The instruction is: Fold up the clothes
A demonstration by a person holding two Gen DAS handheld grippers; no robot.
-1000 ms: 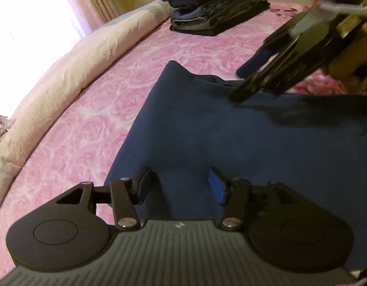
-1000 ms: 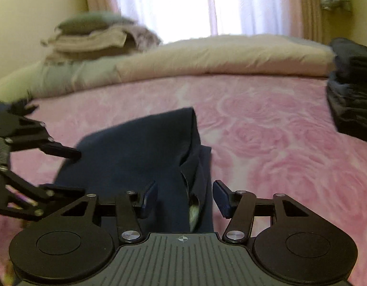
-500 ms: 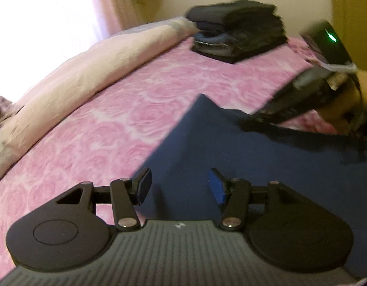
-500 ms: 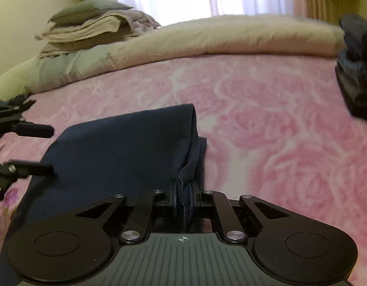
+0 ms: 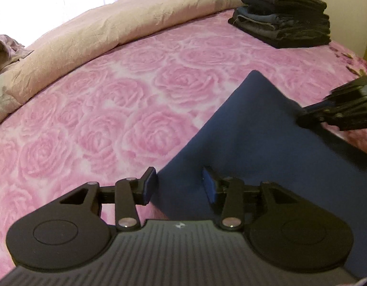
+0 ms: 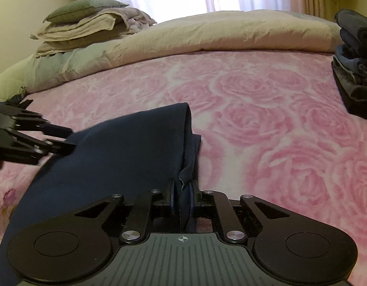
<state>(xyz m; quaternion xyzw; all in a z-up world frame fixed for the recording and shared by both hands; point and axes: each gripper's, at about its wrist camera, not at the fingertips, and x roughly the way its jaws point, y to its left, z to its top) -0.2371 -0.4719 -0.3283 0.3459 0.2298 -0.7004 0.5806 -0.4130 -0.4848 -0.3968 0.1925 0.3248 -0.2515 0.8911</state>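
Item 1, my left gripper [image 5: 179,186]: jaws parted wide, nothing clamped; the left edge of the navy garment [image 5: 266,147] lies in the gap between the blue pads [image 5: 150,183], and whether either pad touches the cloth I cannot tell. In the right wrist view it enters from the left margin, its fingers at that same edge

Item 2, navy garment: spread flat on the pink rose-print bedspread [image 5: 100,119], folded over, one corner pointing toward the far end of the bed

Item 3, my right gripper [image 6: 182,196]: jaws drawn in tight, pinching the layered right edge of the garment [image 6: 116,162] between the pads; cloth bunches upward from the grip

Item 4, beige duvet [image 6: 207,35]: rolled along the far side of the bedspread [image 6: 266,119]

Item 5, stack of dark folded clothes [image 5: 283,15]: far right on the bed, well apart from the garment
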